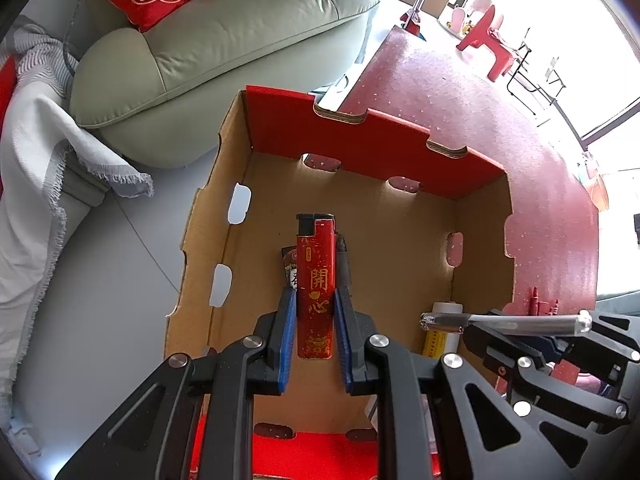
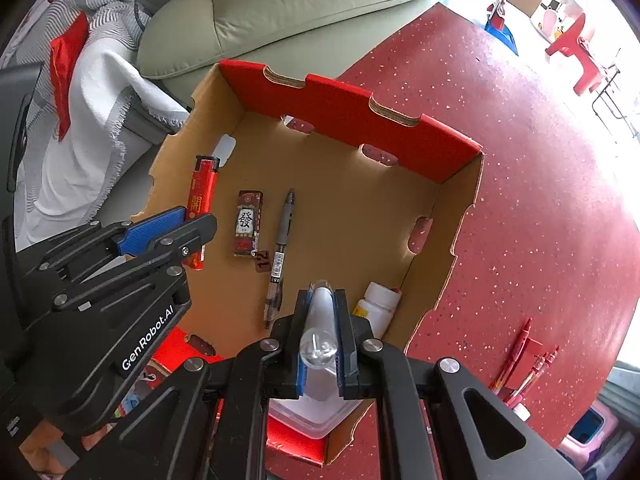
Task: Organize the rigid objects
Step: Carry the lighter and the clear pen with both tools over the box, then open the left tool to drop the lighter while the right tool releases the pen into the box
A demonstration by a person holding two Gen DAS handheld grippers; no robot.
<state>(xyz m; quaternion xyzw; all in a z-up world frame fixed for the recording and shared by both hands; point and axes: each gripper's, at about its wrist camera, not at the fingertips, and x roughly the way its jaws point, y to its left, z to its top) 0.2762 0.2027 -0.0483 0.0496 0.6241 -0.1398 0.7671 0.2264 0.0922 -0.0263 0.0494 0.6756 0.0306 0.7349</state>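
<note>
An open cardboard box (image 1: 360,140) with a red far wall stands on a red speckled table (image 1: 460,92). My left gripper (image 1: 314,294) hangs over the box, shut on a red lighter (image 1: 315,264) with gold characters. At the right my right gripper (image 1: 480,330) is shut on a silver metal pen (image 1: 504,322) held crosswise. In the right wrist view that silver pen (image 2: 320,320) shows end-on between the pads of the right gripper (image 2: 323,294). The left gripper (image 2: 198,220) holds the red lighter (image 2: 204,180) over the box (image 2: 352,112). On the box floor lie a dark lighter (image 2: 248,224) and a grey gel pen (image 2: 282,232).
A white bottle (image 2: 378,304) lies in the box's near right corner. A clear plastic container (image 2: 308,412) sits below my right gripper. Red pens (image 2: 524,356) lie near the table's right edge. A green sofa (image 1: 224,40) with a white throw (image 1: 36,168) stands behind the box.
</note>
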